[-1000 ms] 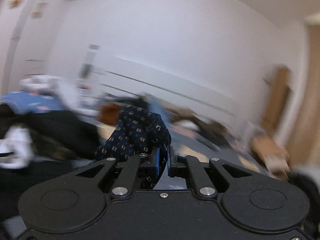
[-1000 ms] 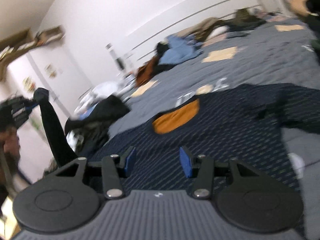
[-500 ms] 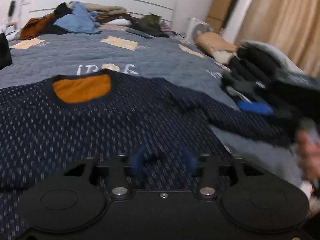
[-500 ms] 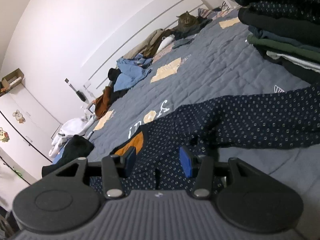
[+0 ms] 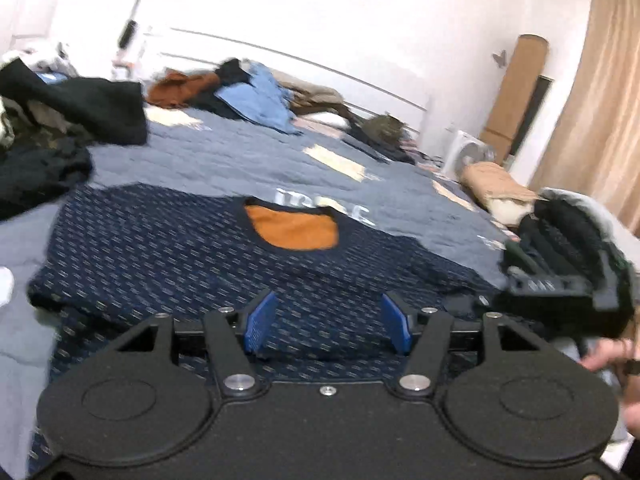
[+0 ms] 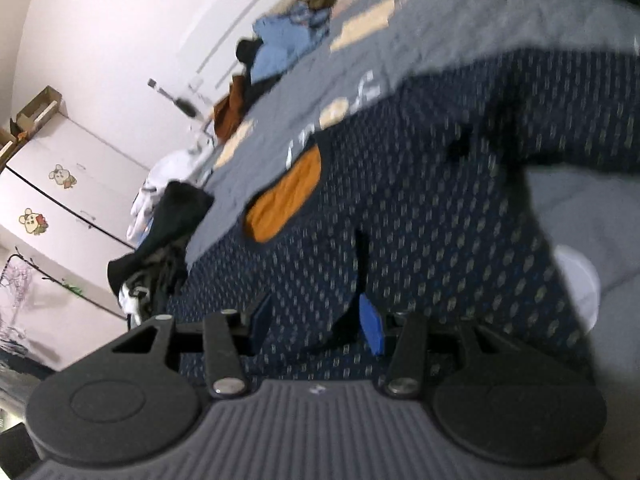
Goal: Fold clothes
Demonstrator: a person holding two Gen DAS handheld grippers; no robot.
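Two black handheld grippers, left gripper (image 5: 326, 326) and right gripper (image 6: 316, 324), hover spread wide and empty over a navy patterned knit sweater (image 5: 192, 256) with an orange neck lining, flat on a grey quilted bed (image 5: 224, 160). Folding seems mid-way; next, probably pinch a sleeve or hem.

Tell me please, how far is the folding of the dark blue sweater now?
Done: the navy sweater lies spread on the grey quilt, orange collar lining up; a stack of folded clothes sits at the right. In hand: nothing; the left claw and the right claw are both open, low over the fabric. Left: no fold is clearly made yet, and the heap of loose clothes by the headboard waits.
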